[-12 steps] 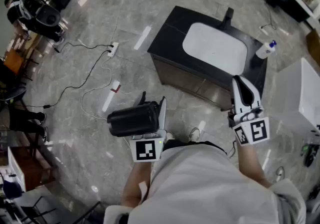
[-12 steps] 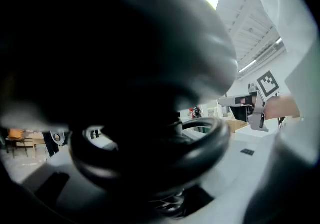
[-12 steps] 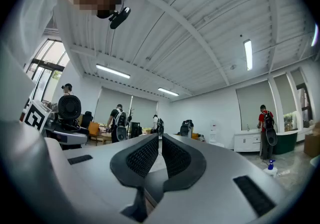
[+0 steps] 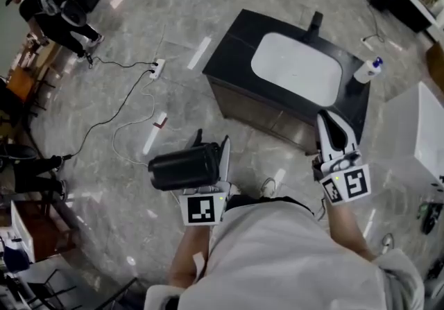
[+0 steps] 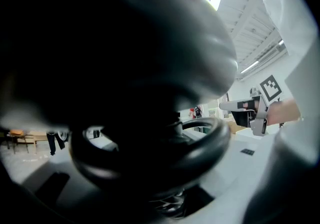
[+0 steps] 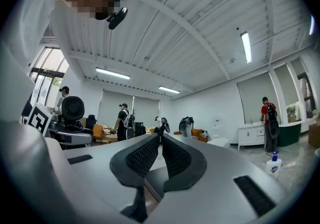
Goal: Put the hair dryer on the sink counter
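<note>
While grey marble floor spreads all around, the dark surface with its white basin stands at the far right, a little beyond the person in white. The black hair dryer is up in the air at the near left, over the floor and well apart from the surface. The left tool is clenched round it, with the barrel lying sideways. The right tool hovers by the surface's near right corner, its jaws pressed together with nothing between them. A spray bottle stands at the surface's right end, and a white power strip lies on the floor to the left.
</note>
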`<state>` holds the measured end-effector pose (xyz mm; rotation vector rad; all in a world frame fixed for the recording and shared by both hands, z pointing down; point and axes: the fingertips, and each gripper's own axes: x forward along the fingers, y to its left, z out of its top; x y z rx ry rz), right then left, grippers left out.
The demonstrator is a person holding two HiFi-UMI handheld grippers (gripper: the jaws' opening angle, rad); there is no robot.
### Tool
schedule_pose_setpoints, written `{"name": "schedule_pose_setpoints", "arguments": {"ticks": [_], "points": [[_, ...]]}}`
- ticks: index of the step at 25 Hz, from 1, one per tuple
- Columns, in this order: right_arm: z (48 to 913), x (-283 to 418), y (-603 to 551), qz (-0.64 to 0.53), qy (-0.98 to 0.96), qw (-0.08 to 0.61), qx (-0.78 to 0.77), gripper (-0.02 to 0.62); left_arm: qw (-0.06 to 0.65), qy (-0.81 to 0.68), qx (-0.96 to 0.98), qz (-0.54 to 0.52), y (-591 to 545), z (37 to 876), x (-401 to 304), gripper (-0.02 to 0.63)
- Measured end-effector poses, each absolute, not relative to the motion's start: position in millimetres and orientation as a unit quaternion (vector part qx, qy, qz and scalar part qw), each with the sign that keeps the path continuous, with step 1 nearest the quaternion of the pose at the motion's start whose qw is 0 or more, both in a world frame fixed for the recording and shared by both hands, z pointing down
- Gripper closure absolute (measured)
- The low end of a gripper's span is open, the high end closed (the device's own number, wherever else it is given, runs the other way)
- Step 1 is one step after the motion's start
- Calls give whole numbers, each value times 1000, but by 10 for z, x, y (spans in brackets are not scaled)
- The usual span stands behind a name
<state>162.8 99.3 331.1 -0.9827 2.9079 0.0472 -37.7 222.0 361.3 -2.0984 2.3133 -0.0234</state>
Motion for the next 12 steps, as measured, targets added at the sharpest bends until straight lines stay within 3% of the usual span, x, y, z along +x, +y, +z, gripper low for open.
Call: {"name": "schedule_pose_setpoints", "arguments": {"ticks": [12], "points": [[3419, 1826, 853, 17, 956, 24, -292, 546, 2, 756, -654, -21, 2115, 3660, -125, 374]]}}
